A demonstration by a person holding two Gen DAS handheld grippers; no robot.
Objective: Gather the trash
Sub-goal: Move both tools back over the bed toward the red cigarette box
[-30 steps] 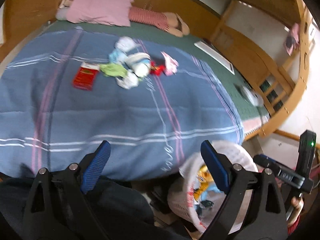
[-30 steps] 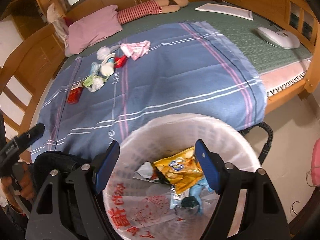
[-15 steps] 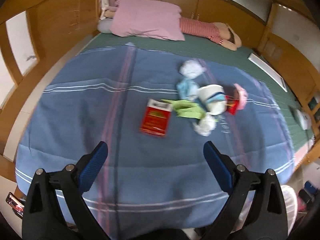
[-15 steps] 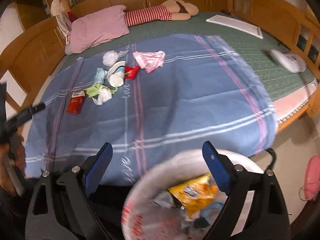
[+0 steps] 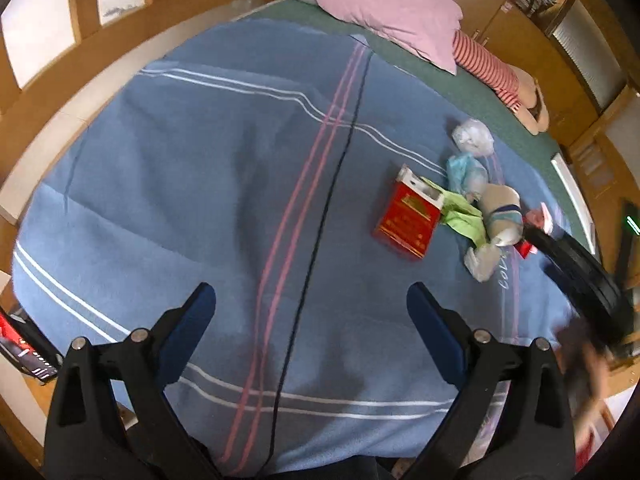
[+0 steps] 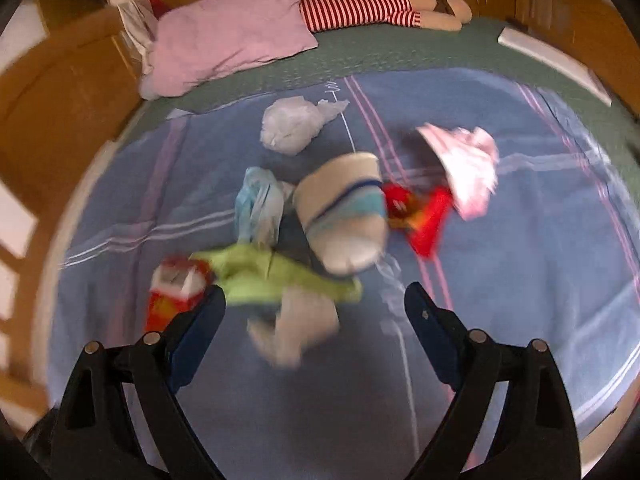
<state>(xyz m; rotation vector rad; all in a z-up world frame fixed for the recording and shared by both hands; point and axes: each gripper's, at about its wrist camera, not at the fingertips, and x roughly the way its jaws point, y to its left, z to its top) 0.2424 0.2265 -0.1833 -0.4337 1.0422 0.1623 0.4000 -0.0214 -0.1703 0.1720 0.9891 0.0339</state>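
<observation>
A pile of trash lies on the blue striped blanket (image 5: 248,184). It holds a red box (image 5: 408,220), a green wrapper (image 6: 272,276), a paper cup (image 6: 344,216), a red wrapper (image 6: 424,216), a pink-white wrapper (image 6: 464,164), a white bag (image 6: 292,124), a light blue bag (image 6: 260,204) and a crumpled white tissue (image 6: 296,328). My right gripper (image 6: 314,304) hovers open close over the pile. The tissue shows in the gap between its fingers, and no pad presses on it. My left gripper (image 5: 310,308) stands open over bare blanket, left of the pile.
A pink pillow (image 6: 228,44) and a striped plush toy (image 6: 360,10) lie at the head of the bed on a green mat (image 6: 400,52). Wooden bed rails (image 5: 84,44) run round the mattress. A phone (image 5: 24,356) shows at the lower left. The right view is blurred.
Both grippers have swung from the white bin beside the bed to over the blanket. The bin has left both views. The right gripper now sits close above the pile, jaws slightly wider.
</observation>
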